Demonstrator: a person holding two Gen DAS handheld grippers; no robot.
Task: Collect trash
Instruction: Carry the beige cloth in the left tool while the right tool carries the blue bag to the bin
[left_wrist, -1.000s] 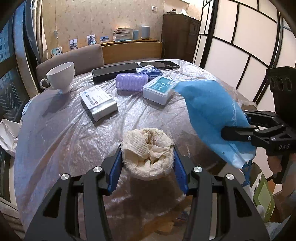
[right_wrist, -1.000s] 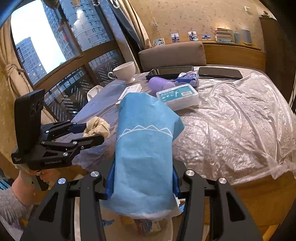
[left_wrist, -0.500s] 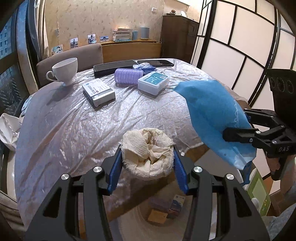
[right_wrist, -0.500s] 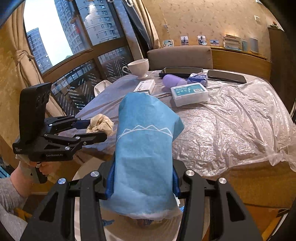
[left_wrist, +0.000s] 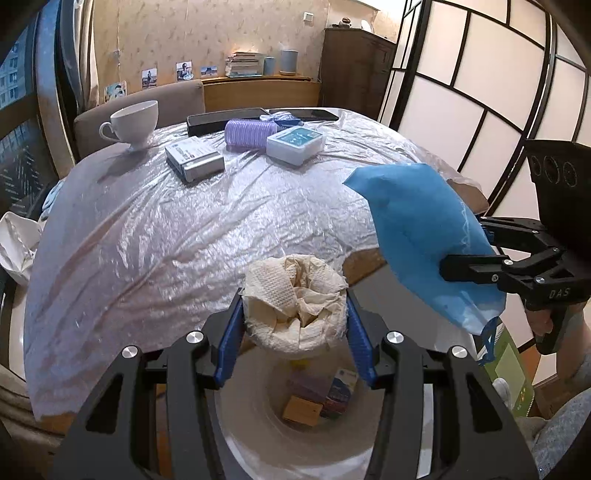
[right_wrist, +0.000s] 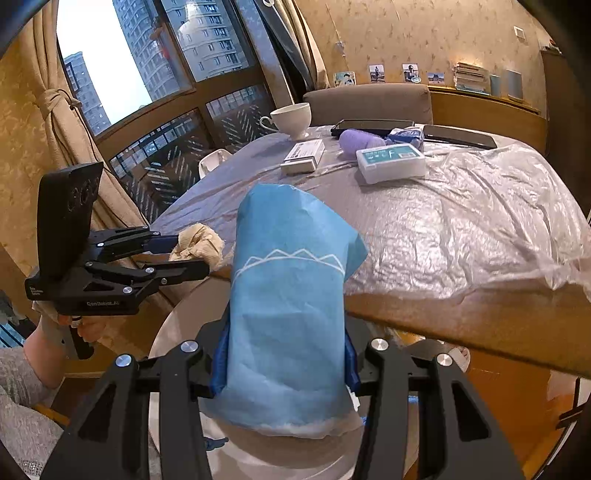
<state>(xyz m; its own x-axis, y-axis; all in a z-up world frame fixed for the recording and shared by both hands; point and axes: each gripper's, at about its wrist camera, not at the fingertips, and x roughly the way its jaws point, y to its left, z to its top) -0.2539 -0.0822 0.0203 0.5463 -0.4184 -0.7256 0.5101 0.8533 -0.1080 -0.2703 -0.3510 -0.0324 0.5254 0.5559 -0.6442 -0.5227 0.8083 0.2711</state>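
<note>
My left gripper (left_wrist: 295, 314) is shut on a crumpled beige paper towel wad (left_wrist: 295, 299), held off the table's front edge above a white-lined trash bin (left_wrist: 295, 435) that has small boxes inside. My right gripper (right_wrist: 284, 354) is shut on a blue paper bag (right_wrist: 288, 317), also past the table edge over the bin (right_wrist: 280, 454). In the left wrist view the bag (left_wrist: 424, 236) and the right gripper (left_wrist: 480, 266) show at the right. In the right wrist view the left gripper (right_wrist: 184, 254) with the wad (right_wrist: 199, 243) shows at the left.
A table under clear plastic sheet (left_wrist: 184, 229) carries a white cup (left_wrist: 135, 120), a grey box (left_wrist: 194, 157), a purple roll (left_wrist: 251, 131), a white-teal box (left_wrist: 295, 146) and a black tray (left_wrist: 229, 118). A white chair (left_wrist: 16, 243) stands left, a sliding screen (left_wrist: 461, 92) right.
Both grippers have drawn back from the table with their loads. The wad and the bag now hang past the table edge, and the bin's opening has come into view beneath them.
</note>
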